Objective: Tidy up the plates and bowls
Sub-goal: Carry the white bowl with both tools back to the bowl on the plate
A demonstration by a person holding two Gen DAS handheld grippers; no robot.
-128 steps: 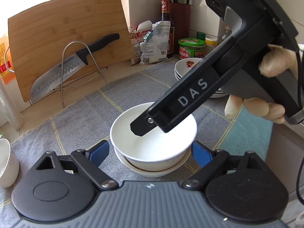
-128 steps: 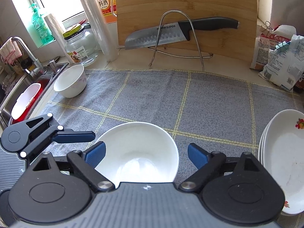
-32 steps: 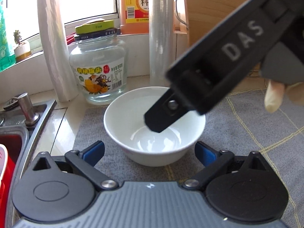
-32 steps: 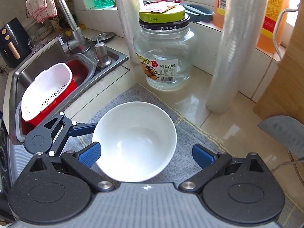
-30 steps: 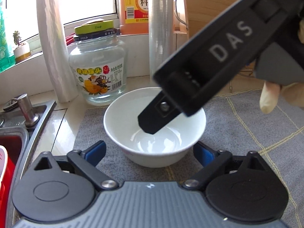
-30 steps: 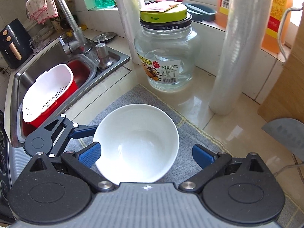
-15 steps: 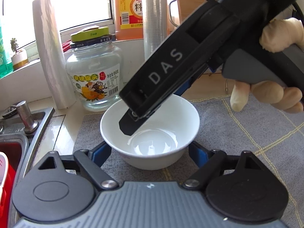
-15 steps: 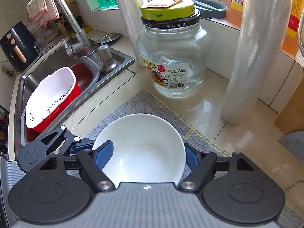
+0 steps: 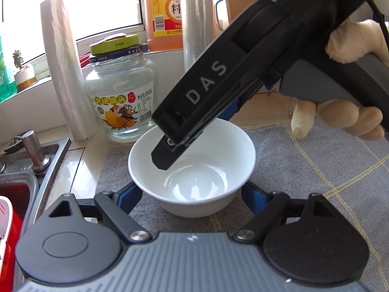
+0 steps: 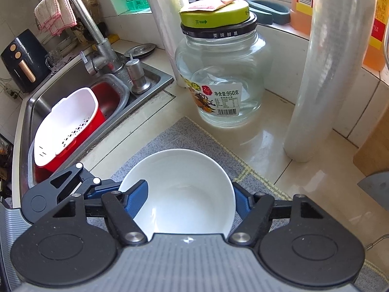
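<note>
Both pairs of jaws have just been closing around 1 white bowl (image 9: pixel 192 168) on the grey checked mat (image 9: pixel 304 170). The left gripper (image 9: pixel 192 198) clasps its outer wall low down. The right gripper (image 10: pixel 186 200) has 1 blue pad inside the rim and 1 outside, apparently pinching it. Judged from this, a lift toward stacking comes next. Beyond stands a glass jar (image 10: pixel 222 77), well clear.

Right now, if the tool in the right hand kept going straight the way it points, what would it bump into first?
The white bowl. The right tool slants down over it, its jaws having just been closing, one blue pad inside the rim and one outside. Going on, it would likely press into the bowl's wall or bottom, though depth is unclear.
</note>
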